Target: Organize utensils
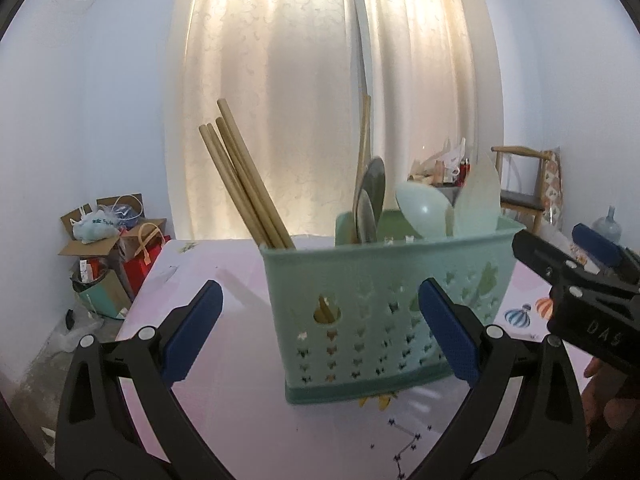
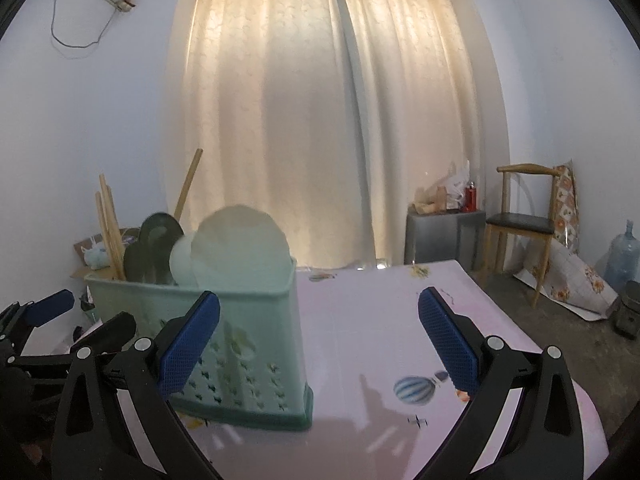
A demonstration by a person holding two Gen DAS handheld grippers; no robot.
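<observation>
A mint-green perforated utensil basket stands on the pink table. Wooden chopsticks lean out of its left compartment. Dark grey spoons and pale green spoons stand in the right one. My left gripper is open, its blue pads either side of the basket's front, with nothing held. In the right wrist view the same basket sits left of centre, and my right gripper is open and empty over the table, its left pad in front of the basket's corner.
The right gripper's body shows at the right edge of the left view. Cardboard boxes and bags lie on the floor at left. A wooden chair, a grey cabinet and a water jug stand at right. Curtains hang behind.
</observation>
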